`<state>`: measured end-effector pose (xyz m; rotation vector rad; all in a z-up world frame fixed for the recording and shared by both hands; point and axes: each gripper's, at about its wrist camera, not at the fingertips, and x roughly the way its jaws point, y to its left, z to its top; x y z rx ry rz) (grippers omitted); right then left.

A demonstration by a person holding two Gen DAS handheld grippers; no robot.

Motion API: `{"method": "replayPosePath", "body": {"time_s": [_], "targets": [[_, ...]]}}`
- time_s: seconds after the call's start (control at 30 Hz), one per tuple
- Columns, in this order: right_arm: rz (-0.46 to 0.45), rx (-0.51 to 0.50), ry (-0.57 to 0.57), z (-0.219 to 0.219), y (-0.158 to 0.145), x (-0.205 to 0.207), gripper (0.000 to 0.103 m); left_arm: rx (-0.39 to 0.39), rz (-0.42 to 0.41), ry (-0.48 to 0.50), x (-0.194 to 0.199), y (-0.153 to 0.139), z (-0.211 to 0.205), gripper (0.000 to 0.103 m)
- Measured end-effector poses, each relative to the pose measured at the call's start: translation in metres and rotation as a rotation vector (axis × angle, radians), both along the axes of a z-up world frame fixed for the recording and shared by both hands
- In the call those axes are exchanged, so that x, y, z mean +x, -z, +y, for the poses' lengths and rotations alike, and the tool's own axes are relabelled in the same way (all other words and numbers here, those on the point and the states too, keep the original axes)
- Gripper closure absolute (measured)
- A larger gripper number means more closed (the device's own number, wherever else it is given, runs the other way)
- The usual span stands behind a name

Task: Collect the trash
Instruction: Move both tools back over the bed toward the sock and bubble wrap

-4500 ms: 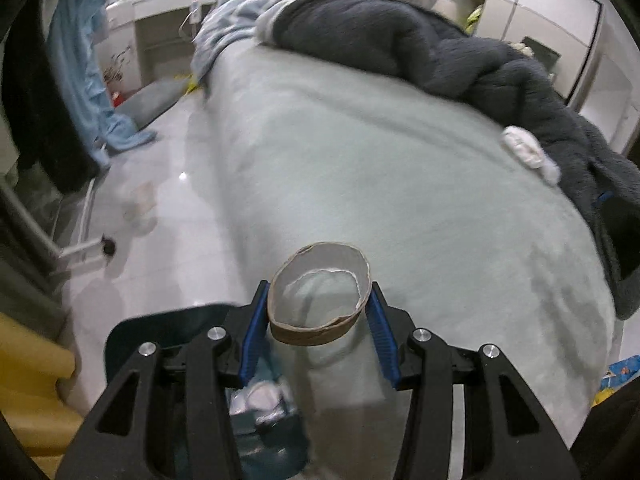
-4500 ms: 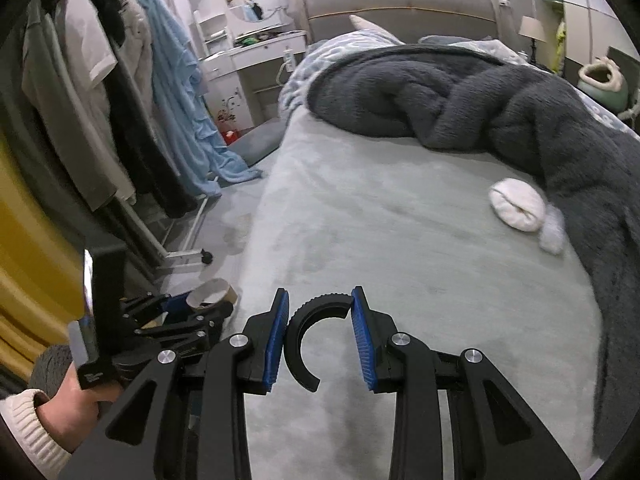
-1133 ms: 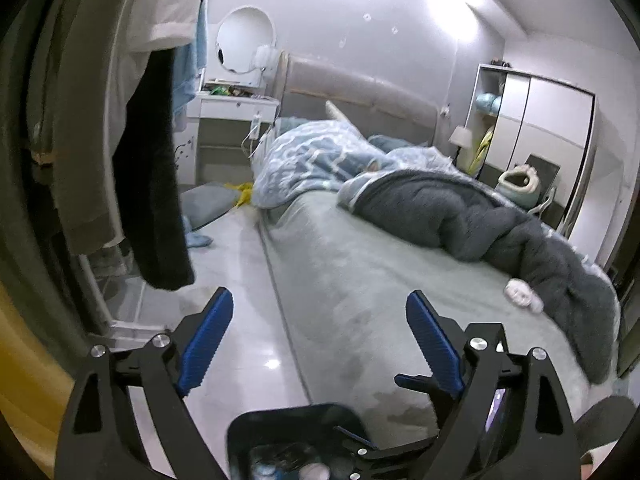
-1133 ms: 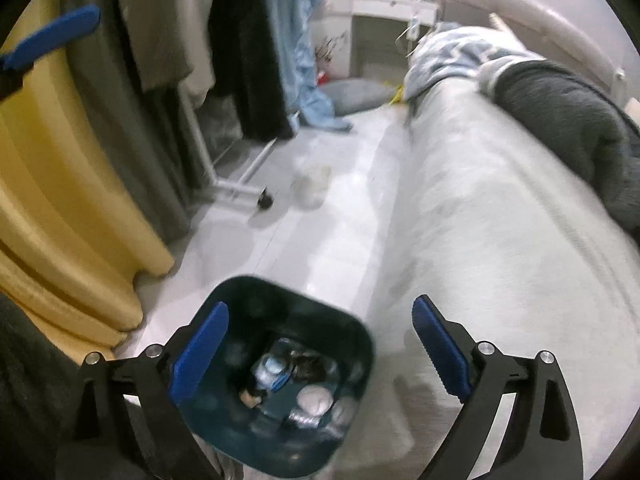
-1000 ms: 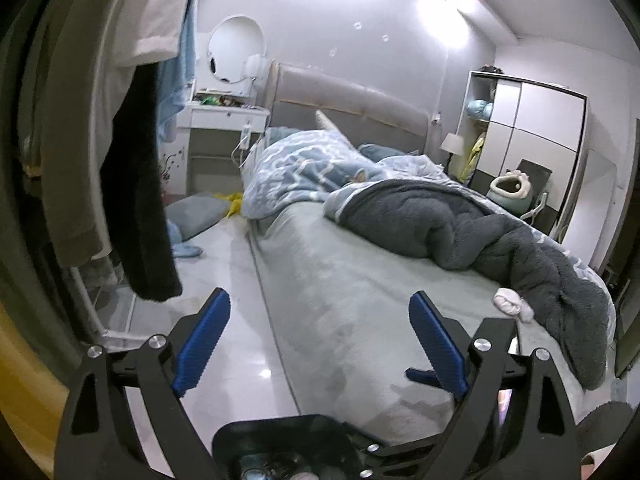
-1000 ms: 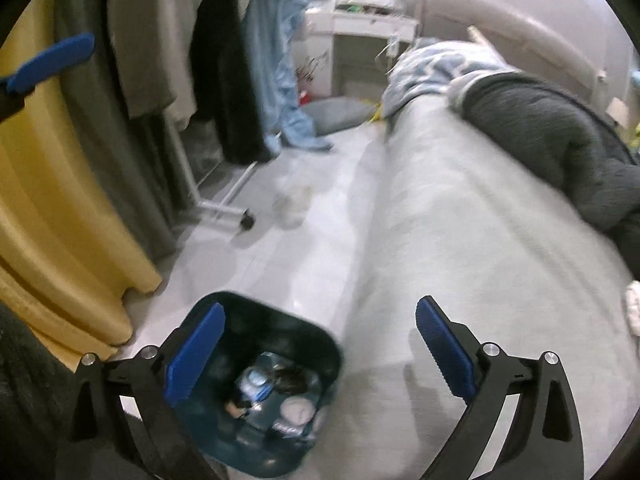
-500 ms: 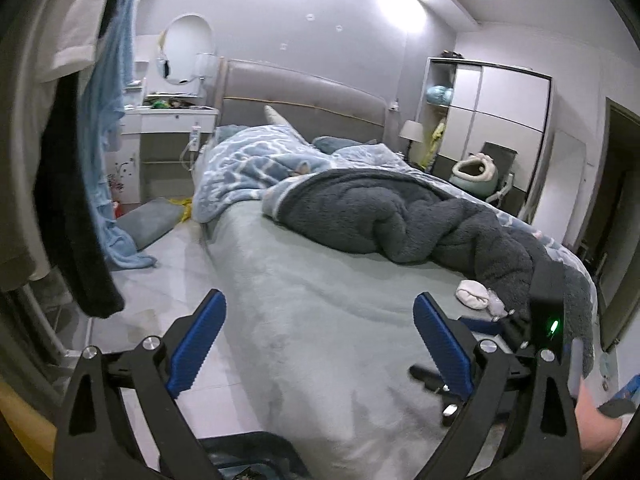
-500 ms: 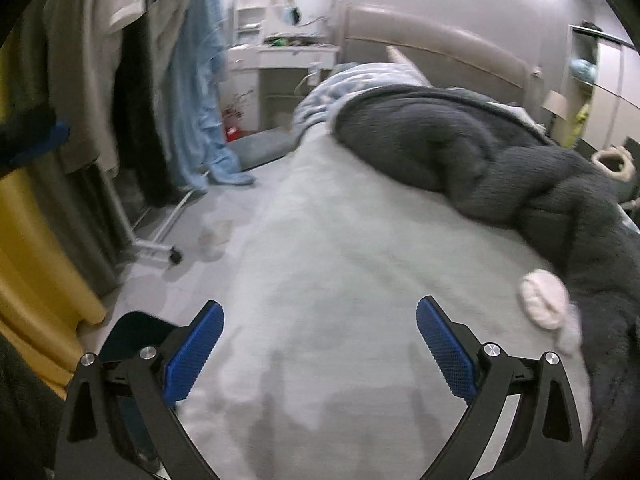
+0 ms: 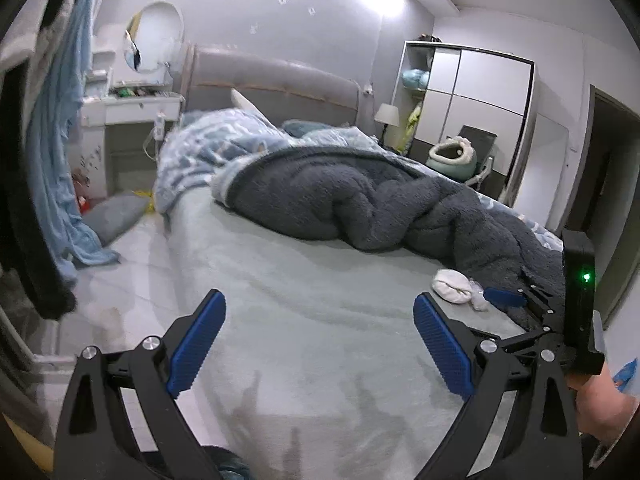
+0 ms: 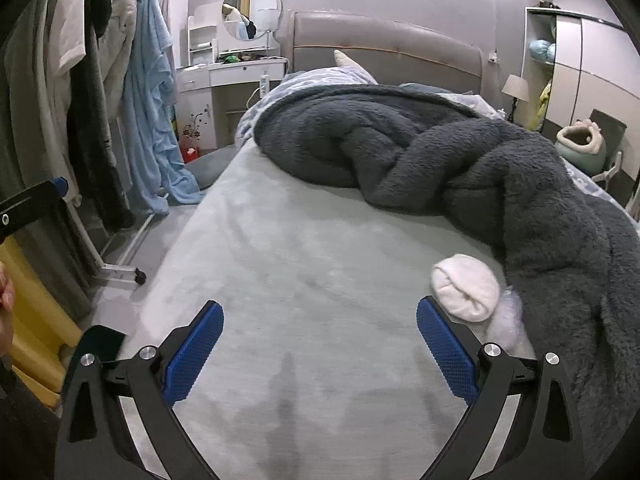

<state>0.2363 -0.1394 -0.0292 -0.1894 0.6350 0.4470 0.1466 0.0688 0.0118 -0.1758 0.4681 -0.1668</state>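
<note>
A white crumpled wad (image 10: 466,287) lies on the grey-green bed sheet (image 10: 304,280) against the dark fleece blanket (image 10: 500,184), with a clear crinkled plastic piece (image 10: 508,322) beside it. Both show in the left wrist view, the wad (image 9: 452,286) and the plastic (image 9: 478,300). My right gripper (image 10: 320,344) is open and empty over the sheet, its right finger close to the wad; it also shows at the right edge of the left wrist view (image 9: 520,304). My left gripper (image 9: 320,344) is open and empty over the bed. The dark bin's corner (image 10: 100,344) shows at lower left.
A clothes rack on wheels (image 10: 120,272) with hanging garments (image 10: 148,92) stands left of the bed. A yellow curtain (image 10: 32,320) hangs at the left edge. A white dresser with a round mirror (image 10: 240,68) is by the headboard. A wardrobe (image 9: 472,92) stands at far right.
Both grippers let go of the cardboard roll and black ring over the bin, opened wide, then swung up and right from the bin to face the bed and the white wad.
</note>
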Motion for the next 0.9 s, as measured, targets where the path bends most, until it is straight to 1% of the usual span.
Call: {"method": "replayPosePath", "body": {"time_s": [0.1, 0.23, 0.33, 0.43, 0.63, 0.7, 0.73, 0.77, 0.9], "targets": [[0.002, 0.004, 0.024, -0.016, 0.007, 0.006, 0.005, -0.014, 0.030, 0.029, 0.010, 0.009, -0.012, 0.007], [0.010, -0.002, 0.064, -0.043, 0.019, 0.022, 0.005, -0.013, 0.044, 0.071, 0.020, 0.015, -0.030, 0.007], [0.007, 0.002, 0.080, -0.058, 0.020, 0.031, 0.005, -0.001, 0.054, 0.096, 0.030, 0.021, -0.044, 0.007], [-0.006, -0.008, 0.107, -0.073, 0.018, 0.039, 0.005, -0.007, 0.073, 0.119, 0.040, 0.028, -0.055, 0.007], [-0.006, -0.062, 0.202, -0.107, 0.021, 0.053, 0.006, 0.007, 0.077, 0.181, 0.063, 0.035, -0.083, 0.007], [0.002, -0.068, 0.222, -0.115, 0.021, 0.058, 0.010, 0.002, 0.079, 0.202, 0.071, 0.038, -0.091, 0.007], [0.007, -0.071, 0.228, -0.119, 0.022, 0.060, 0.015, -0.005, 0.079, 0.213, 0.075, 0.039, -0.095, 0.007], [0.014, -0.073, 0.227, -0.122, 0.022, 0.063, 0.019, -0.010, 0.081, 0.225, 0.080, 0.039, -0.099, 0.007], [0.045, -0.095, 0.203, -0.125, 0.028, 0.073, 0.029, -0.036, 0.095, 0.280, 0.097, 0.042, -0.116, 0.007]]}}
